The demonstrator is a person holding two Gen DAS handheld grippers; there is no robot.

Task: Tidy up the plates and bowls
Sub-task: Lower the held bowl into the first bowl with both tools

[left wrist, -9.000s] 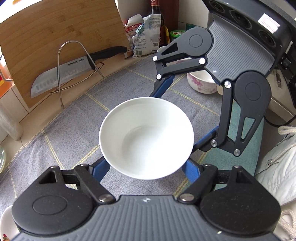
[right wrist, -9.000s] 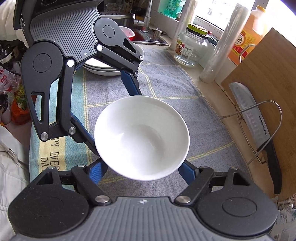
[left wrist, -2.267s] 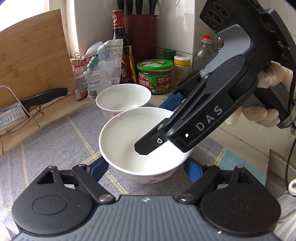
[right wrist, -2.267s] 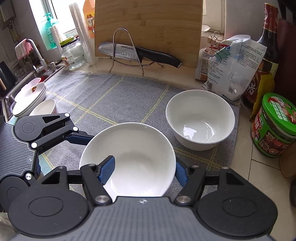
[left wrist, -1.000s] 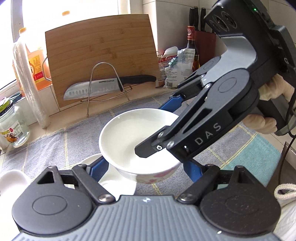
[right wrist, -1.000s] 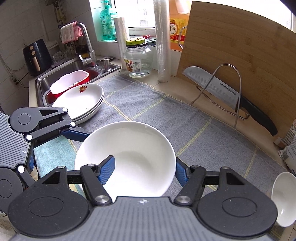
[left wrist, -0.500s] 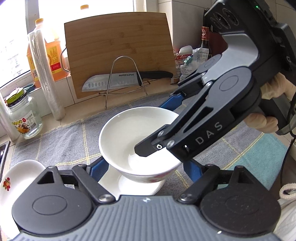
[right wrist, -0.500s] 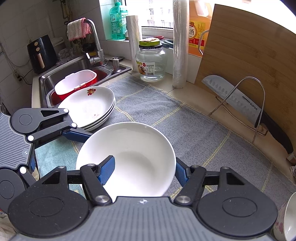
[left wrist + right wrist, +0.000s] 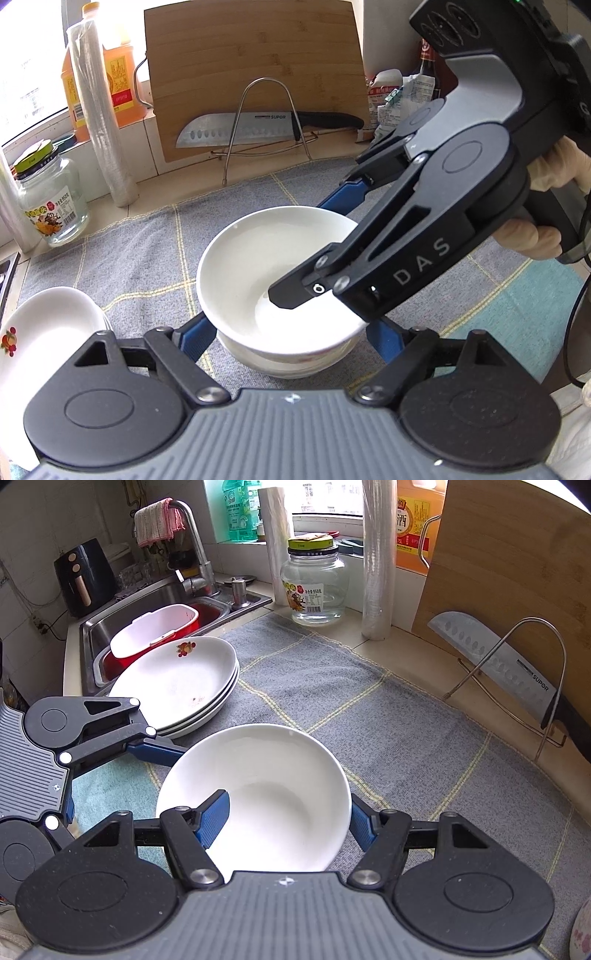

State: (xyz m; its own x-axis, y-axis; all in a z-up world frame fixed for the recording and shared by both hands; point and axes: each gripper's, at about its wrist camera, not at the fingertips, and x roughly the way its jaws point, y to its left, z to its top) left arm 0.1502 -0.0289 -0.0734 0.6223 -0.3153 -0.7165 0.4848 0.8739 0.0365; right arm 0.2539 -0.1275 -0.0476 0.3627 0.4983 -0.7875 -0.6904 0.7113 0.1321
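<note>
A white bowl [image 9: 258, 273] with a faint pink pattern on its outside is gripped by both grippers over the grey mat [image 9: 406, 746]. My left gripper [image 9: 291, 328] is shut on it, one blue finger at each side of its lower wall. My right gripper [image 9: 288, 816] is shut on the same white bowl [image 9: 266, 775], one finger inside and the other outside the rim. Directly beneath the bowl lies a second white dish [image 9: 236, 350]; I cannot tell whether they touch. A stack of white plates [image 9: 177, 686] sits just left of the bowl.
A sink [image 9: 122, 609] with a red tub [image 9: 207, 613] lies beyond the plates. A glass jar [image 9: 314, 587], film rolls, a cutting board [image 9: 251, 70] and a knife in a wire rack [image 9: 517, 672] line the back. A teal towel [image 9: 535, 306] lies to the right.
Both grippers carried the bowl left along the counter towards the plate stack and sank a little. The small dish now lies right under the bowl. Both grips held.
</note>
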